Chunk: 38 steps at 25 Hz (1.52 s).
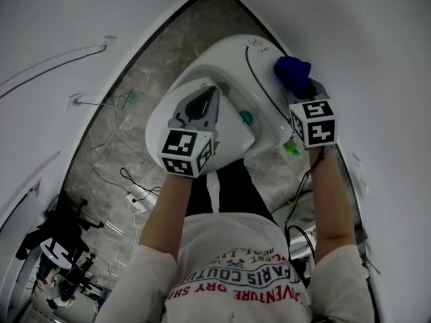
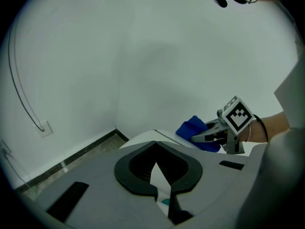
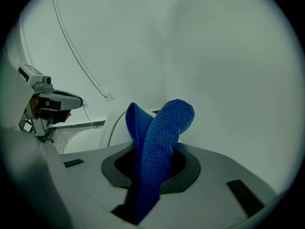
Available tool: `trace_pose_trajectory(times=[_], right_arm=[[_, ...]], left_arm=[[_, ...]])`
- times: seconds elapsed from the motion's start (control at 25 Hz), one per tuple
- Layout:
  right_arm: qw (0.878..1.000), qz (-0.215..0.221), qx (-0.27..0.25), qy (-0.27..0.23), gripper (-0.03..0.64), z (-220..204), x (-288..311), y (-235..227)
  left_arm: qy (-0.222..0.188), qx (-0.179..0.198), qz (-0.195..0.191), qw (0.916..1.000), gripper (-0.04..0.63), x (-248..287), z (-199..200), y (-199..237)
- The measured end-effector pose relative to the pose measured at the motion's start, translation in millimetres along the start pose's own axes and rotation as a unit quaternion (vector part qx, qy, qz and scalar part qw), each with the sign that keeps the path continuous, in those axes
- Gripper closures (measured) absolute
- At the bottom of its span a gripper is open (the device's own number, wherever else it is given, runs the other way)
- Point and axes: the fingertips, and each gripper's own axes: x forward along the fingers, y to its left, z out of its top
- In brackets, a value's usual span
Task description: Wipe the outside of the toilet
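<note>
Toilet (image 1: 232, 56): white, lid down, in a corner between two white walls (image 1: 74, 19); grey veined floor (image 1: 145, 93) to its left.
Right gripper (image 1: 301, 87): at the toilet's far right side, close to the right wall; jaws clamped on a blue cloth (image 1: 291, 69), which bunches out past the tips.
Cloth position: against the toilet's top surface, at its right edge.
Left gripper (image 1: 214, 93): held above the lid, tips pressed together with nothing between them; it hides part of the lid from the head view.
Small items: teal spot (image 1: 246, 118) on the toilet's side; green piece (image 1: 291, 149) under the right gripper, too small to tell.
Floor clutter: loose cables (image 1: 135, 184) left of the person; dark stand (image 1: 60, 247) further off.
Wall: thin cable (image 2: 21, 99) runs down to a socket (image 2: 45, 128).
</note>
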Motion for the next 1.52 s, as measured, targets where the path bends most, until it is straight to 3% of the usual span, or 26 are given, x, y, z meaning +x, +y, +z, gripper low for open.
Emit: trace_pose_trajectory(times=[0.2,0.36,0.64,1.0,1.24,1.52], right_arm=[[0.999,0.024,-0.026,0.019,0.545,27,25,6],[0.996,0.038,-0.076,0.033,0.545,49,40,11],[0.977,0.079,-0.189,0.062,0.545,82,77,34],[0.924,0.154,-0.327,0.123,0.545,108,130,82],[0.884,0.219,-0.354,0.212,0.545,109,164,104],[0.848,0.241,-0.382,0.278,0.545,106,205,137]], left_arm=[[0.005,-0.013,0.004,0.9999,0.589,0,-5,26],[0.004,-0.023,0.011,0.9997,0.589,1,-7,43],[0.003,-0.039,0.009,0.9992,0.589,12,-25,70],[0.004,-0.065,0.015,0.9978,0.589,22,-66,110],[0.004,-0.084,0.027,0.9961,0.589,16,-92,144],[0.002,-0.111,0.049,0.9926,0.589,-1,-120,190]])
